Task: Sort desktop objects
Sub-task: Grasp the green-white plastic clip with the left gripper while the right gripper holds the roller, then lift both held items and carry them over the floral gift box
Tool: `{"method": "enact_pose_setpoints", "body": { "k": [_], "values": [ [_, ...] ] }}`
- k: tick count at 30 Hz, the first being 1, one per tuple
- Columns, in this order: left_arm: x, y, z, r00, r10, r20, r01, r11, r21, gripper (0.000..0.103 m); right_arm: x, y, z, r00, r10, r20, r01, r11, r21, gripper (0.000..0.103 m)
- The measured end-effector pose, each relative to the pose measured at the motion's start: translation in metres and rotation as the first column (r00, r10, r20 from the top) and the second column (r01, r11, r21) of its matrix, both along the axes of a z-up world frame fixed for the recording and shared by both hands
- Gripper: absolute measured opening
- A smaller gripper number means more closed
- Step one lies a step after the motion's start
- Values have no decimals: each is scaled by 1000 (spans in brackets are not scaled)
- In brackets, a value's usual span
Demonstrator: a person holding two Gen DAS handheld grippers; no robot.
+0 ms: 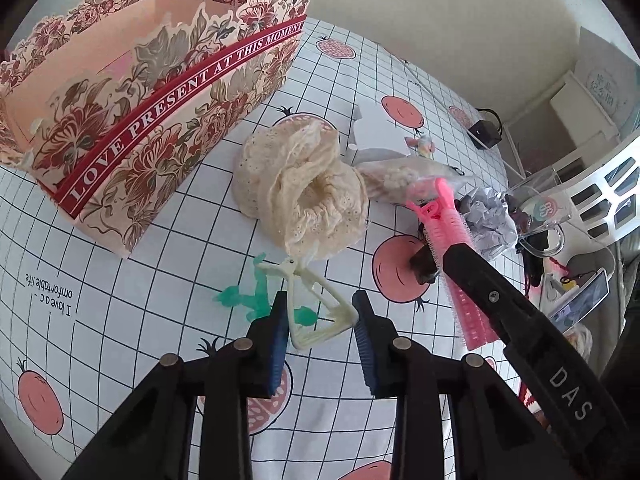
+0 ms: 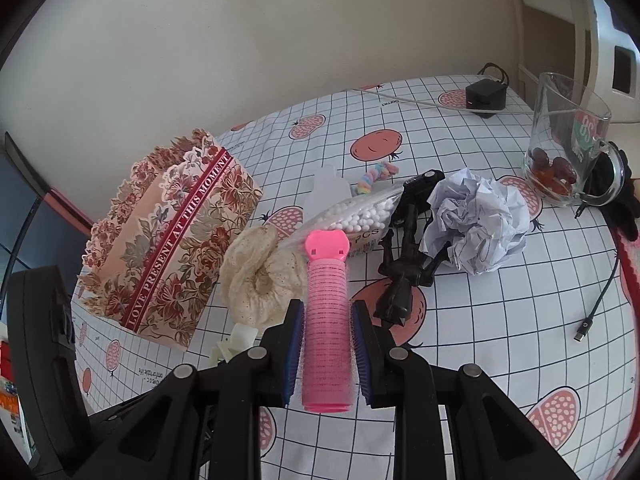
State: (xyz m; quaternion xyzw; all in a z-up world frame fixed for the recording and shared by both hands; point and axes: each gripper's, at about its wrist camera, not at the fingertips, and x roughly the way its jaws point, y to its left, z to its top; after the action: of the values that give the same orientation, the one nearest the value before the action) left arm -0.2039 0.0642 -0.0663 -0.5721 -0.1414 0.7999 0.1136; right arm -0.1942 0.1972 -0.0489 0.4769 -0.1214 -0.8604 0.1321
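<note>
A floral paper box (image 1: 132,128) stands open at the left on the checked tablecloth; it also shows in the right wrist view (image 2: 168,236). My left gripper (image 1: 320,320) is open, its jaws on either side of a cream plastic clip (image 1: 316,308) that lies on the cloth beside a green plastic figure (image 1: 256,300). My right gripper (image 2: 326,344) is shut on a pink hair roller (image 2: 326,320) and holds it above the cloth; the roller also shows in the left wrist view (image 1: 444,216).
A cream lace scrunchie (image 1: 304,192), a bag of white beads (image 2: 360,212), a black toy figure (image 2: 408,248), crumpled paper (image 2: 476,220), a glass mug (image 2: 568,148), a black charger (image 2: 484,96) and a cable (image 2: 596,308) lie on the cloth.
</note>
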Motion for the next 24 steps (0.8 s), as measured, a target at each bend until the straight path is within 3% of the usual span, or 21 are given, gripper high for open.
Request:
{"method": "enact_pose_setpoints", "body": {
  "k": [8, 24],
  "values": [
    [-2, -7, 14, 999, 37, -32, -36, 998, 46, 32, 3, 2, 18, 999, -38, -37, 37, 999, -27, 27],
    [-2, -5, 56, 993, 27, -119, -6, 985, 171, 32, 15, 6, 67, 985, -144, -98, 131, 984, -124, 27]
  ]
}}
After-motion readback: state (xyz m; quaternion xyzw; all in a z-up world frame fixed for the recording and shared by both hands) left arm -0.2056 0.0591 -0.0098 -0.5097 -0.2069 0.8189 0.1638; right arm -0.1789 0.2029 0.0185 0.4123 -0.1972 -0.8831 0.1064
